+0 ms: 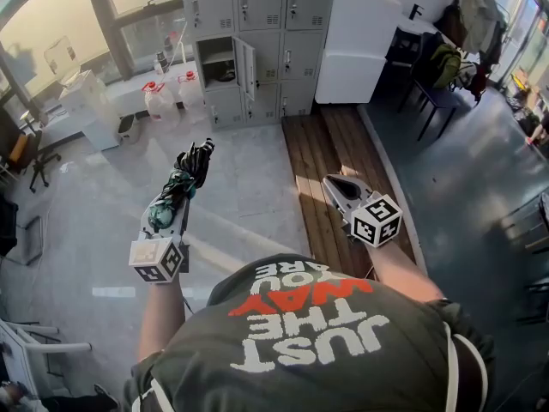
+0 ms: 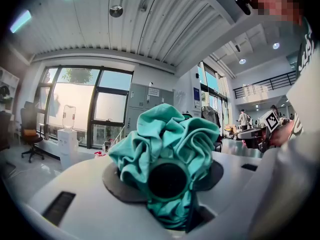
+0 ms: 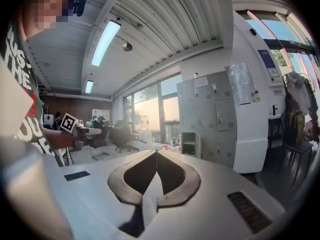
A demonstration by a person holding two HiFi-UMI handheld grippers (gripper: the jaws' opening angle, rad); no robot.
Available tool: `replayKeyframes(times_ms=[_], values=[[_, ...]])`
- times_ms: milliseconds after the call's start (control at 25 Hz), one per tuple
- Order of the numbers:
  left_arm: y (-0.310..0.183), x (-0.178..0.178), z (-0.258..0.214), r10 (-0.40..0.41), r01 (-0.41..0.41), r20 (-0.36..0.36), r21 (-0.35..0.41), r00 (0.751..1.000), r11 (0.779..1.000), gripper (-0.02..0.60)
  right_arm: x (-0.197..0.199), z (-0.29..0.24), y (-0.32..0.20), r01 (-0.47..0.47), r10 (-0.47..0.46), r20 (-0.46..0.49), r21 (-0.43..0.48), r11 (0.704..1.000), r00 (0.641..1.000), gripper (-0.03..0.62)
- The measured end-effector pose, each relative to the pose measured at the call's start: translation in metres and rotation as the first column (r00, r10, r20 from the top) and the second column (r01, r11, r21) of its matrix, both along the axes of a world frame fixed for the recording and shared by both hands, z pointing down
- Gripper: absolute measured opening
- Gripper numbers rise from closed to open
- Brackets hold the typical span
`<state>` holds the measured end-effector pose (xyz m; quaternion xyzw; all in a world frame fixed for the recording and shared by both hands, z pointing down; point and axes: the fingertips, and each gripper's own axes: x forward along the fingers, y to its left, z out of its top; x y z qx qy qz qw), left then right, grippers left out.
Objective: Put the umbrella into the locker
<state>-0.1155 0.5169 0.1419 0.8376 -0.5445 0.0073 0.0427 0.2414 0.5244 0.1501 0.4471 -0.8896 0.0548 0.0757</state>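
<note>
The grey locker bank (image 1: 257,41), its top cut off by the frame, has one compartment (image 1: 219,63) with its door open, the inside dim. The folded teal umbrella (image 2: 165,139), well apart from it, sits clamped in the left claw (image 1: 176,204), its bunched cloth hiding the claw's tips. The right claw (image 3: 156,154) is closed together, empty.

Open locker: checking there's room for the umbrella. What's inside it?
Inside the open locker a small dark item lies low down, too far off to identify; the swung-out door covers its right side.
</note>
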Motion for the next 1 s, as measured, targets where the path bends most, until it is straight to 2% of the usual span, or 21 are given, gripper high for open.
replayKeyframes(times_ms=[240,480,720,1000], values=[[-0.008,0.042,-0.007,0.013,-0.013,0.013,0.001,1.000,1.000,0.207,0.037,0.001,-0.005,0.022,-0.022,-0.007,0.003,1.000,1.000,0.032],[-0.033,0.056,-0.011,0.038,-0.038,0.022,-0.002,0.999,0.999,0.207,0.038,0.012,-0.028,0.037,-0.036,0.010,-0.017,0.999,0.999,0.032],[-0.094,0.030,-0.002,0.063,-0.063,-0.007,0.000,0.998,0.998,0.207,0.013,0.022,-0.082,0.016,-0.016,0.001,-0.036,0.999,1.000,0.032],[-0.219,-0.035,-0.002,0.143,-0.142,-0.039,0.034,0.989,0.989,0.207,-0.066,0.015,-0.195,-0.026,0.026,-0.014,-0.012,1.000,1.000,0.032]])
